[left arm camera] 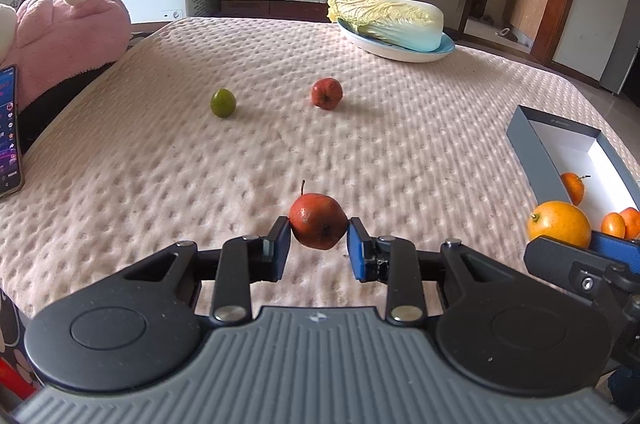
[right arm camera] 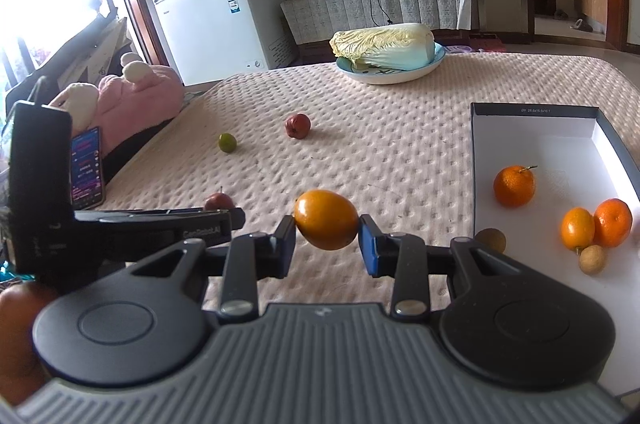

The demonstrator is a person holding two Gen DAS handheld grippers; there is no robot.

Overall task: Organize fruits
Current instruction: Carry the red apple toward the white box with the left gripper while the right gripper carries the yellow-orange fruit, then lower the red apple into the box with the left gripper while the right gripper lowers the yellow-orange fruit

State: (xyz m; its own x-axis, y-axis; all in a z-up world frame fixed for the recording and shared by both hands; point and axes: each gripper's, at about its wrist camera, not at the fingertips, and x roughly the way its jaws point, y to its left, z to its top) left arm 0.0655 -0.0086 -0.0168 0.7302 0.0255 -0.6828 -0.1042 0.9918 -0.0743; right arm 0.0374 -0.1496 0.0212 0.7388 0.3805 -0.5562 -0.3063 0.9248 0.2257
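Now left gripper [left arm camera: 319, 230] clamped on a red fruit [left arm camera: 318, 222], stem up, off the bedspread [left arm camera: 240, 151]. Right gripper [right arm camera: 327, 232] squeezing a yellow-orange fruit [right arm camera: 326, 219], long axis across the jaws. Only from the right wrist: whole box [right arm camera: 536, 143] floor showing three oranges [right arm camera: 514, 185] and one small tan fruit [right arm camera: 591, 259], another by its wall. Loose beyond: one green fruit [left arm camera: 223, 102], one red fruit further back [left arm camera: 327, 93].

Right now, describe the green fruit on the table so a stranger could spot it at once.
Start at the plate holding the napa cabbage at the far end of the pink quilted table cover. Come nearer and toward the pink plush toy: two small fruits lie loose. The green fruit sits beside a red fruit, the only green one.
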